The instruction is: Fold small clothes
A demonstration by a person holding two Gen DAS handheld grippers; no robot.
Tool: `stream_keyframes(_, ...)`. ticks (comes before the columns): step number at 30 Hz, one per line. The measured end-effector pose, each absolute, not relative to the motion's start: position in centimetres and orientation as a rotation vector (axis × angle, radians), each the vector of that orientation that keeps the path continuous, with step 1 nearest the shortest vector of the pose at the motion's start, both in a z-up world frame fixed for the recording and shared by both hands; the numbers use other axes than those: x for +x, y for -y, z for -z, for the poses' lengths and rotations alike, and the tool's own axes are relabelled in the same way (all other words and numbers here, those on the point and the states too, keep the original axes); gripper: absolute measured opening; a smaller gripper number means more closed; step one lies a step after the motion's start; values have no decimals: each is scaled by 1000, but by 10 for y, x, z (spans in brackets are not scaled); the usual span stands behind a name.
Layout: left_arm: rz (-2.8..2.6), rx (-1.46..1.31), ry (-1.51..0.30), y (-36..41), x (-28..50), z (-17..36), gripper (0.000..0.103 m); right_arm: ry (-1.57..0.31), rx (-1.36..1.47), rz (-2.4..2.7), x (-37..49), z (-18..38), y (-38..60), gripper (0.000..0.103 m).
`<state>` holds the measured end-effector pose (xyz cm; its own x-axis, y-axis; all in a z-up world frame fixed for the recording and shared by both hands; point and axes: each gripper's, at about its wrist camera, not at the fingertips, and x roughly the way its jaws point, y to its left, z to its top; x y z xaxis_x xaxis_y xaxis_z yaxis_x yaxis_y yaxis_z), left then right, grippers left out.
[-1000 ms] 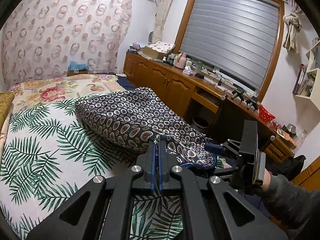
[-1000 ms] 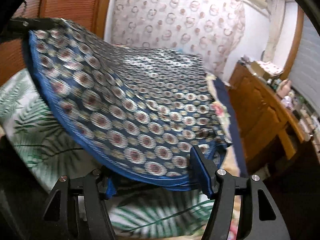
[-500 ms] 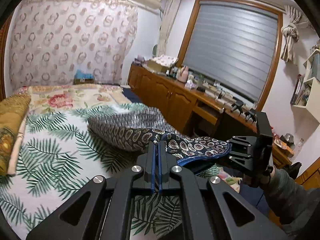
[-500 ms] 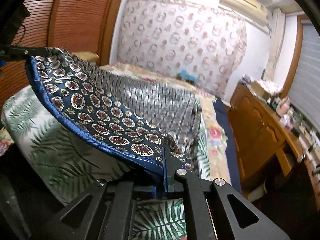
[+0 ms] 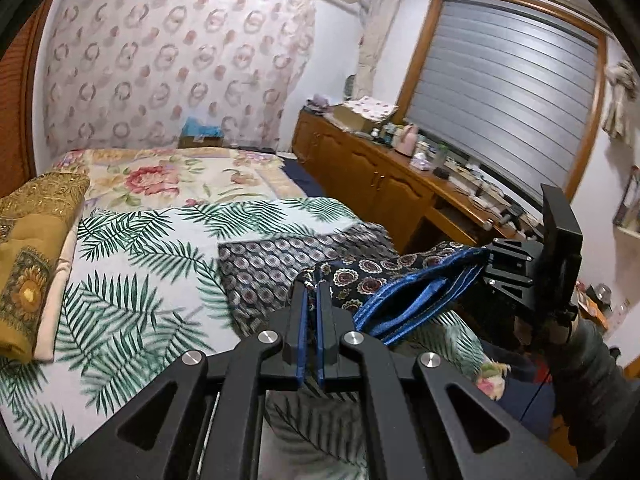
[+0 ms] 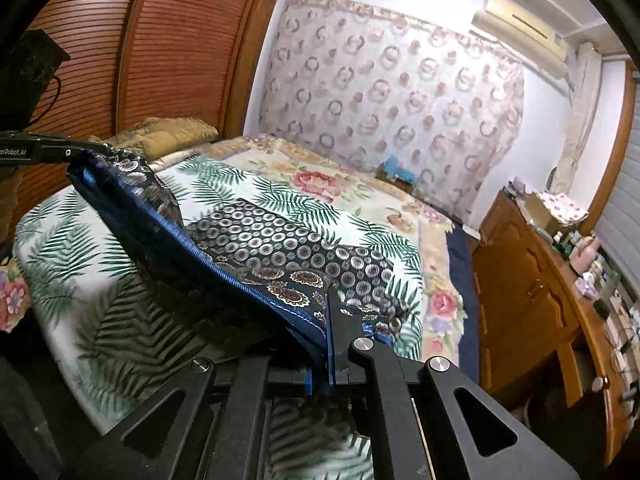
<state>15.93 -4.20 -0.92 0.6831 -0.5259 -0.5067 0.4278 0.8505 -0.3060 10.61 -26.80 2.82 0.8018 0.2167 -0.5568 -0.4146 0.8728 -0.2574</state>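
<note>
2 tools grip the same piece of clothing, a dark blue garment (image 5: 384,276) printed with round medallions and edged in bright blue. In the left wrist view the left tool (image 5: 311,300) has its 2 jaws pressed together on 1 corner of the cloth, the blue pads nearly touching with only fabric between them. From there the hem stretches to the right, lifted clear of the bed (image 5: 152,264), to the right tool (image 5: 486,258), which clamps the other corner; a grey sleeve (image 5: 592,356) shows behind it.

The right wrist view gives the same grip from the other side. The right tool (image 6: 326,308) is closed on the blue-edged corner, and the taut hem runs up and to the left to the left tool (image 6: 86,148), seen side-on as a thin black bar. Between the 2 tools the held edge hangs in a doubled fold with its blue lining showing.

Beyond the raised edge, the rest of the garment (image 6: 288,240) lies flat on the palm-leaf bedspread (image 6: 80,248), near the bed's right side. A floral quilt (image 5: 160,176) covers the far part of the bed, and a folded gold blanket (image 5: 32,256) lies along the left edge. A wooden worktop (image 5: 440,184) crowded with small items runs under the shuttered window (image 5: 508,96), well apart from the clothing.
</note>
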Motion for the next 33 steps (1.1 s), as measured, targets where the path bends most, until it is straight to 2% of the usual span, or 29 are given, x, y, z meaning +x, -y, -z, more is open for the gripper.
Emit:
stream_keyframes(10, 489, -156, -664, 47, 235, 32, 3, -595, -319, -361, 195, -25, 268, 4)
stream_keyframes(17, 485, -107, -675, 54, 253, 39, 4, -627, -242, -392, 216, -21, 278, 4)
stream_keyframes(18, 487, -100, -667, 55, 253, 38, 16, -635, -223, -391, 220, -21, 280, 4)
stream_keyframes(19, 493, -97, -658, 55, 253, 37, 23, -641, -206, -391, 223, -20, 283, 4)
stream_keyframes(20, 489, -93, -646, 55, 254, 35, 42, -645, -196, -389, 227, -21, 284, 4)
stream_keyframes(21, 478, -87, -631, 54, 254, 33, 53, -648, -188, -386, 231, -21, 285, 5)
stream_keyframes(22, 470, -78, -619, 54, 255, 31, 57, -650, -181, -386, 233, -22, 285, 11)
stream_keyframes(23, 470, -73, -613, 53, 255, 30, 69, -648, -173, -380, 237, -23, 287, 14)
stream_keyframes(24, 474, -72, -614, 52, 256, 30, 80, -643, -164, -366, 240, -26, 289, 22)
stream_keyframes(25, 479, -71, -618, 52, 257, 30, 82, -639, -158, -355, 243, -28, 291, 31)
stream_keyframes(26, 482, -67, -625, 51, 258, 31, 82, -630, -147, -343, 245, -32, 293, 36)
stream_keyframes(27, 477, -57, -642, 51, 259, 33, 82, -620, -134, -335, 248, -34, 296, 47)
stream_keyframes(28, 473, -55, -643, 51, 260, 34, 82, -611, -120, -320, 251, -37, 300, 52)
stream_keyframes(33, 442, -94, -606, 41, 257, 29, 82, -614, -148, -238, 261, -39, 301, 52)
